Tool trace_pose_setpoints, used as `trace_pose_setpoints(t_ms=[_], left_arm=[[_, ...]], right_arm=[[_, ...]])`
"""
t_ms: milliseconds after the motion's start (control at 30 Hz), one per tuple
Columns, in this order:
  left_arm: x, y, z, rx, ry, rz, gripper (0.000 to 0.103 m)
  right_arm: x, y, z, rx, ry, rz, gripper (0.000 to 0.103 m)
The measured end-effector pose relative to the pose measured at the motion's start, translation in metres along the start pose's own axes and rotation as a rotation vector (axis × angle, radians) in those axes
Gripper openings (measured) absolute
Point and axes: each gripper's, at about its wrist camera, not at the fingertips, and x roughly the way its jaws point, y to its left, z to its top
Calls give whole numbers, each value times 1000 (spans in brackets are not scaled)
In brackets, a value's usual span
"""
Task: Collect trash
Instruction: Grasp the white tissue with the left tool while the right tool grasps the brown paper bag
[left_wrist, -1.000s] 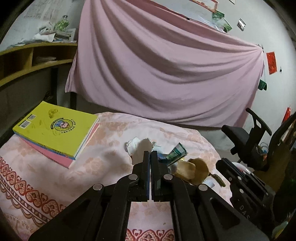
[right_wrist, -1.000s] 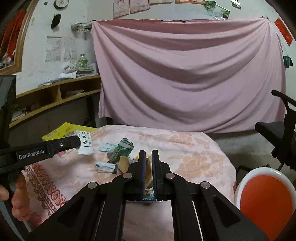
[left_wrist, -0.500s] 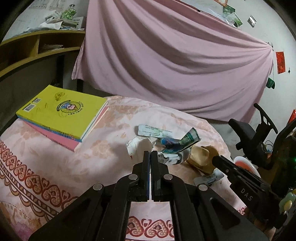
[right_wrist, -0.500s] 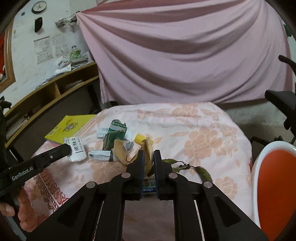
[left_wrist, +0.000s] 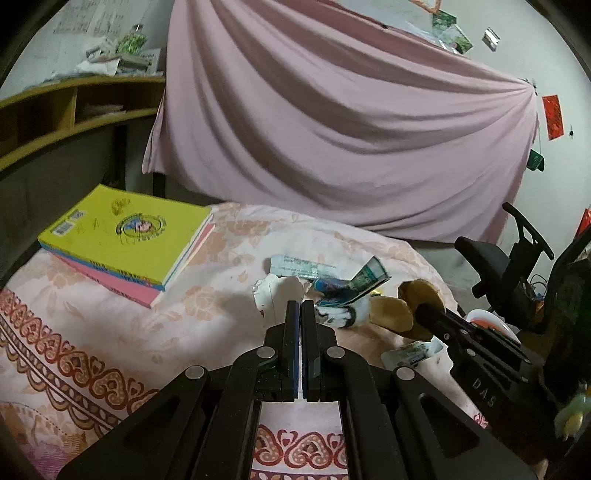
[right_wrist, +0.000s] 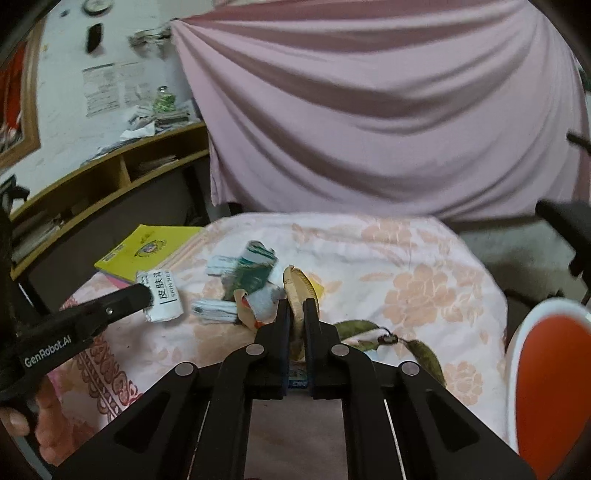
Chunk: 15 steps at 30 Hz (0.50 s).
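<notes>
A pile of trash lies on a table under a pink floral cloth (left_wrist: 110, 332). My left gripper (left_wrist: 300, 304) is shut on a white packet (left_wrist: 275, 293). In the right wrist view this packet (right_wrist: 166, 295), printed with black characters, sticks out of the left gripper (right_wrist: 146, 291). My right gripper (right_wrist: 298, 306) is shut on a brown curled peel (right_wrist: 297, 286). The left wrist view shows the peel (left_wrist: 415, 295) at the right gripper's tip (left_wrist: 424, 310). A green wrapper (right_wrist: 255, 267), a white striped wrapper (right_wrist: 216, 310) and a leafy twig (right_wrist: 388, 336) lie on the cloth.
A yellow book (left_wrist: 125, 236) on a pink one sits at the table's left. An orange bin with a white rim (right_wrist: 554, 369) stands low at the right. A black office chair (left_wrist: 491, 258), a wooden shelf (left_wrist: 74, 110) and a pink curtain (left_wrist: 332, 129) surround the table.
My right gripper, with the peel in it, has edged closer to the trash pile. My left gripper keeps the white packet and has hardly shifted.
</notes>
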Motion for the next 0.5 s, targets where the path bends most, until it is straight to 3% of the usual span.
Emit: trace_pose_setpoints(t_ms=[200, 367, 500], left_arm=[[-22, -15, 2, 52, -87, -9, 0], [-45, -42, 5, 131, -188, -32, 0], [-59, -72, 6, 205, -258, -71, 0]], right_arm=[[-34, 18, -5, -87, -193, -81, 4], [-70, 3, -8, -33, -368, -85, 5], [-104, -11, -10, -39, -496, -148, 5]])
